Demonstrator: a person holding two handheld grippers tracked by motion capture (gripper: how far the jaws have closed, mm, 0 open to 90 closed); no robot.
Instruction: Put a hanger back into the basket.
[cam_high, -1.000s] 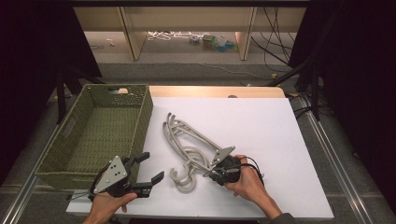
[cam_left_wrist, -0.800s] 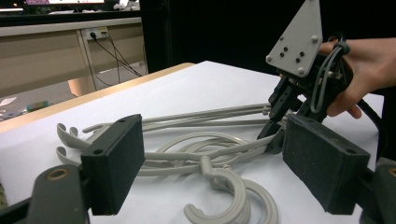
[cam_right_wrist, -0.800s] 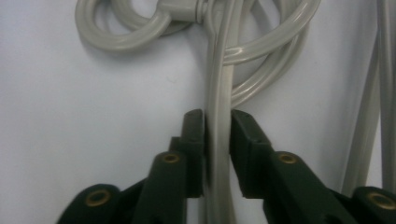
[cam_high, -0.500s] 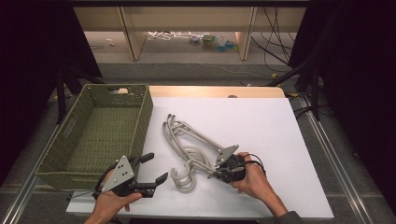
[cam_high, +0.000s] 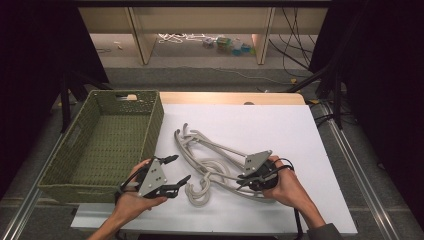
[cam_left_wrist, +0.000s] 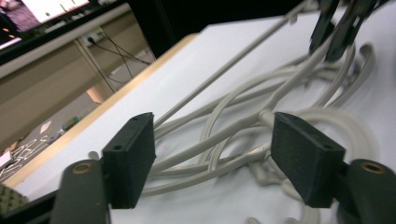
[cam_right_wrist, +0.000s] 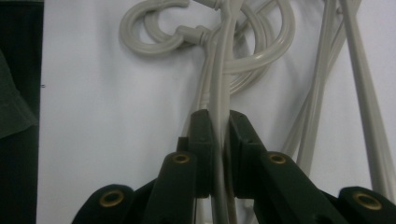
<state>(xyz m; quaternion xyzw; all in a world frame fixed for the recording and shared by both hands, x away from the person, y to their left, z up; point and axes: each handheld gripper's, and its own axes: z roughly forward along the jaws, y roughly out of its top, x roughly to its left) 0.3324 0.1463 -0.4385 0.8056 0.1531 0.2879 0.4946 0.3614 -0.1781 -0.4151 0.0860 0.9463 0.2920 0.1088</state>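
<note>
Two grippers are in play on my white tabletop (cam_high: 300, 130). Off to the far side of my left gripper (cam_high: 172, 176) sits the olive woven rectangular basket (cam_high: 85, 152). That gripper's jaws stand wide apart, holding nothing, with the pile of pale grey plastic clothes hangers (cam_high: 210, 162) lying just ahead of them. My right gripper (cam_right_wrist: 219, 140) has its jaws pressed together on one thin hanger bar, the hooks curling just beyond its tips.

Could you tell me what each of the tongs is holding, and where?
Right tongs clamp a hanger by its arm; left tongs are open, holding nothing.
</note>
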